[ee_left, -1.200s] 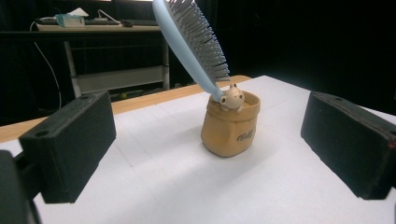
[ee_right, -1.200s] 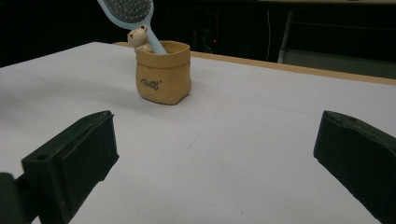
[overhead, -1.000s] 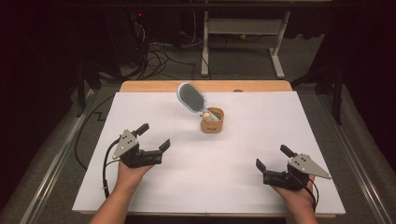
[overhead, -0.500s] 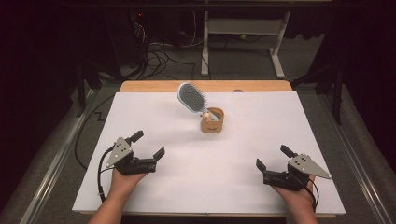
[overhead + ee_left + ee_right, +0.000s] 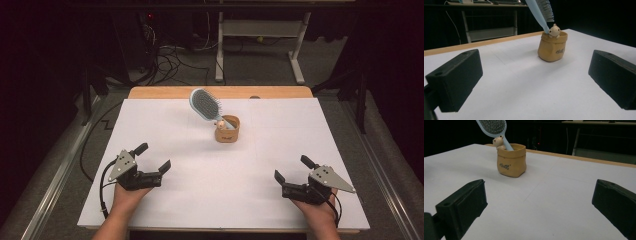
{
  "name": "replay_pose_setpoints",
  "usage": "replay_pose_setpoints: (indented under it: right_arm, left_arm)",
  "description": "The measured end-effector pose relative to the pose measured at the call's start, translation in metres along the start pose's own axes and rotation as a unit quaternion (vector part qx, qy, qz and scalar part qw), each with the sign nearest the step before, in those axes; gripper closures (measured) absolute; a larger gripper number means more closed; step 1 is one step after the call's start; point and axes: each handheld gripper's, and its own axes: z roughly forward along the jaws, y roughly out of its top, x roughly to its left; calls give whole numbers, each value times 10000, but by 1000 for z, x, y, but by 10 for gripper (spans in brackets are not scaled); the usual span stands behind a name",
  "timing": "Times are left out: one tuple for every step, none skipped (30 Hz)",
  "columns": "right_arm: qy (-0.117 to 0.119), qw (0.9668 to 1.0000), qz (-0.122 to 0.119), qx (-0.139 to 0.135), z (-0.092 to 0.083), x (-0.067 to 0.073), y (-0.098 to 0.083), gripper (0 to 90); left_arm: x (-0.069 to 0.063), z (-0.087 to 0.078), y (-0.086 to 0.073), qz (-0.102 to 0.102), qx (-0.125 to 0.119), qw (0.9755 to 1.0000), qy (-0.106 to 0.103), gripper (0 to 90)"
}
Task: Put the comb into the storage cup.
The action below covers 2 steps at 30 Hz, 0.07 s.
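Scene: white-covered bench [image 5: 165,125], wooden strip along the far edge, dark room beyond.
Hairbrush [image 5: 205,104]: light blue, standing handle-down in the holder, head tilted up and to the far left, bristles facing up and toward the near side.
Holder [image 5: 227,129]: small tan pouch-shaped cup, centre of the bench toward the far side, upright; tiny cream animal figure [image 5: 554,30] perched at its rim, touching the brush handle.
Left gripper [image 5: 154,159]: near left, low over the bench, held in the person's left hand [image 5: 125,197]; fingers spread wide, nothing between them, aimed toward the holder.
Right gripper [image 5: 292,171]: near right, low over the bench; fingers likewise spread apart and empty, pointing toward the centre.
Gap to the work: both grippers well apart from the holder and brush.
Step in hand: judged a ready or rest pose, with the brush seated in the cup and no contact.
Next move, if the brush is to come out: travel forward to the far centre, close on the handle just above the rim, other gripper steadying the cup.
Risk: light cup likely to tip or slide under a sideways pull on the tilted brush.
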Motion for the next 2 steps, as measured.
replay_pose_setpoints:
  right_arm:
    - [-8, 10000, 3, 0, 0, 0, 0, 2]
    - [-10, 10000, 1, -7, 0, 0, 0, 2]
  left_arm:
    - [0, -1, 0, -24, -11, 10000, -6, 0]
    - [0, -2, 0, -32, -20, 10000, -10, 0]
